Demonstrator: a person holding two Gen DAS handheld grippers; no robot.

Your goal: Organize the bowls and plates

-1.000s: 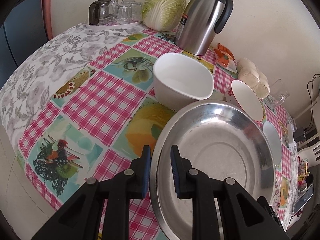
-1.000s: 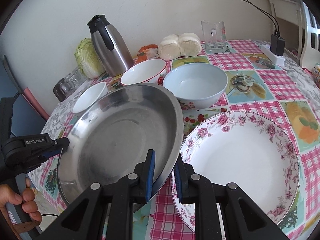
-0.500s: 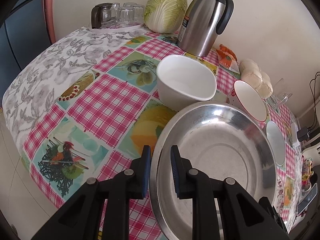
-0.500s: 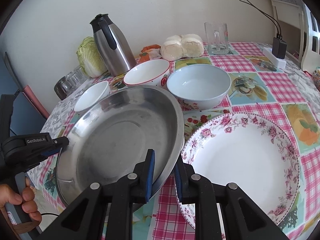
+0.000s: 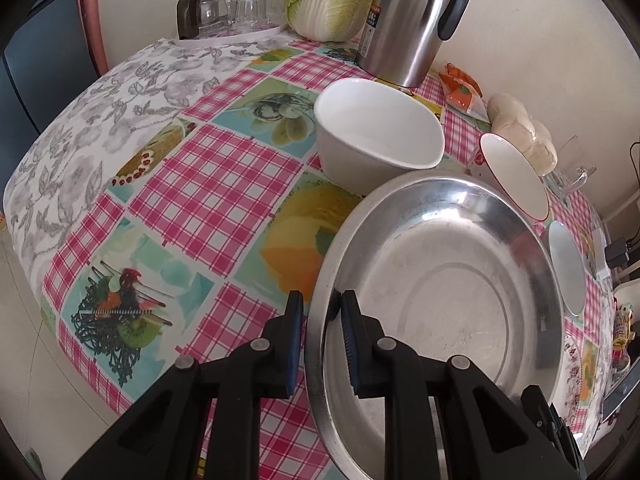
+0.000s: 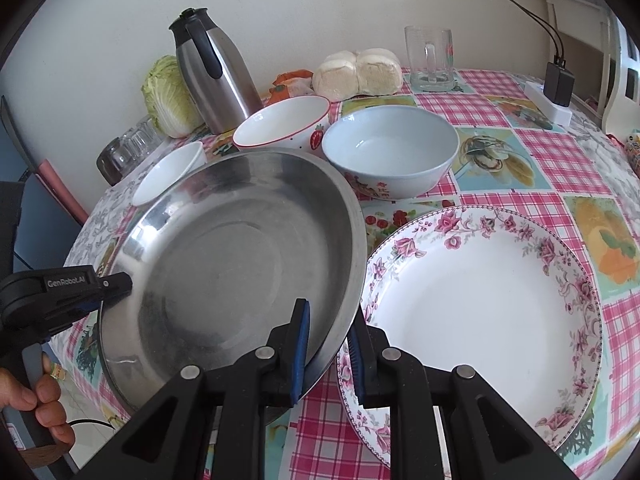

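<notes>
Steel is what both tools grip: a wide, shallow metal dish (image 6: pixel 224 248) is clamped at opposite sides of its rim. The right tool (image 6: pixel 328 344) bites the rim on the side toward the flowered plate, one blue pad inside the dish and one outside. The left tool (image 5: pixel 318 340) is clenched on the far rim in the same way; in the right wrist view it shows as a black clamp at the dish's left edge, with a hand (image 6: pixel 40 404) around its handle below.

The dish sits tilted over the desk (image 5: pixel 208 184), which wears a pink checked cloth with fruit pictures; whether any part of it touches the cloth cannot be told. Just beside it, to the right, lies a large white plate with a pink flower border (image 6: pixel 480 312), flat on the cloth, its near rim partly under the right tool.

Behind the dish stand three bowls in a row: a small white bowl (image 5: pixel 376 136), a red-rimmed bowl with a strawberry on its side (image 6: pixel 284 128), and a larger pale blue bowl (image 6: pixel 390 152).

Further back, near the wall, are a steel jug (image 6: pixel 216 76), a cabbage (image 6: pixel 168 96), some glasses (image 5: pixel 240 8), bread rolls (image 6: pixel 358 72) and a glass mug (image 6: pixel 430 60).
</notes>
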